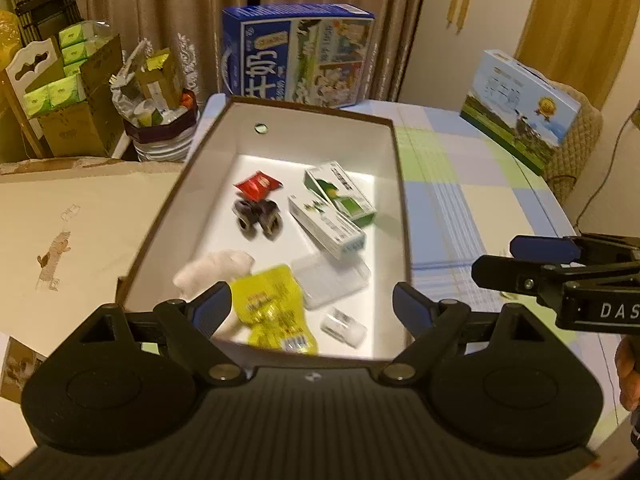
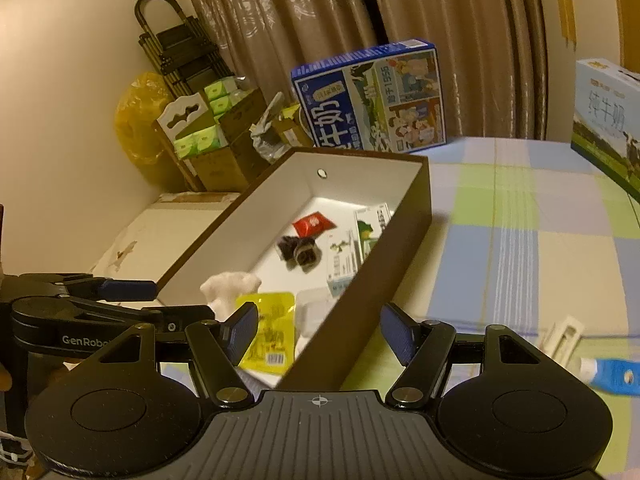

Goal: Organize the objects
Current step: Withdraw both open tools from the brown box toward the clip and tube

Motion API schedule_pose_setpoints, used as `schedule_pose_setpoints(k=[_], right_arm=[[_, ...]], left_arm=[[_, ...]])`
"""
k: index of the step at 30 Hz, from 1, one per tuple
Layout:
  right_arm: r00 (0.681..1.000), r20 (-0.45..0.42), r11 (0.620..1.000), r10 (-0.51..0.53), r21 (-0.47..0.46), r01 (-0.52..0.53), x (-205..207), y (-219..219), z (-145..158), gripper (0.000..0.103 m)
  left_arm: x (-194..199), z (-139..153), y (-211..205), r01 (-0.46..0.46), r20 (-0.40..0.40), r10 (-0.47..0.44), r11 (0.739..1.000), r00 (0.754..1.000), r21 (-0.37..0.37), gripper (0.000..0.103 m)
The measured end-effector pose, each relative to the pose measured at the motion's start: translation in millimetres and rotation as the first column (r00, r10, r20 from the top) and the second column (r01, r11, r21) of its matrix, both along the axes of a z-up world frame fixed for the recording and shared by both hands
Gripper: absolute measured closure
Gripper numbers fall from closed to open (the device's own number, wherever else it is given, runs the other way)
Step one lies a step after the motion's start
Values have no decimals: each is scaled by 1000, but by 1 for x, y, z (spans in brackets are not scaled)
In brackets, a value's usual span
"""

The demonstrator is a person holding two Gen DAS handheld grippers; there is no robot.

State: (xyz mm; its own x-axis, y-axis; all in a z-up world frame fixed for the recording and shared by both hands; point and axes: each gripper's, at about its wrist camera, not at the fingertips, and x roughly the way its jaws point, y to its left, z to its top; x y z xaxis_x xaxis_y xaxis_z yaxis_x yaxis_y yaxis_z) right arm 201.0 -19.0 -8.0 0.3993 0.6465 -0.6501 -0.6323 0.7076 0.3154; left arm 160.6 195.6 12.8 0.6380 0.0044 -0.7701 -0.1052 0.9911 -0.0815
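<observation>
Both sets of jaws are standing wide apart and gripping nothing as I am looking down over a checked tablecloth (image 1: 460,184): my left gripper (image 1: 310,306) is hanging above the near end of an open brown box (image 1: 400,184), and my right gripper (image 2: 318,328) is straddling that box's near right wall without touching it. In the left wrist view the right gripper (image 1: 500,262) is showing at the right edge, its blue pads parted and bare; in the right wrist view the left gripper (image 2: 152,302) is reaching in from the left in the same state. The box is sitting on the table with its white floor lit, and the things already gathered are lying inside it: a red sachet (image 1: 258,186) at the far end, a small black toy car (image 1: 258,218) just in front of it, two green-and-white cartons (image 1: 340,210) leaning together along the right side, a clear plastic case (image 1: 332,282) nearer me, a yellow pouch (image 1: 276,308) and a white soft toy (image 1: 216,270) at the near left, and a small white item (image 1: 346,326) by the near wall, too blurred to name. Outside the box, at the lower right of the right wrist view, a blue-and-white tube (image 2: 612,374) and a white packet (image 2: 564,338) are lying on the cloth. A blue milk carton case (image 1: 298,60) is standing behind the box, and a paler one (image 1: 520,108) is resting on a chair to the right.
</observation>
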Motion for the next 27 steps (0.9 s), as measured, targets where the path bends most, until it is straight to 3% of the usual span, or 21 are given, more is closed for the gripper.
schedule_pose_setpoints(k=[14,27], right_arm=[[998,-42,998,-57,18,57,-26,-70,-6,38],[987,-80,989,-143,-40,140,-24,-146,-21,38]], left_arm=[[-34,-8,-56,50,-40,-50,999,998,-2,18],[-28,-18,-121,138,-66,-138,990,988,0,17]])
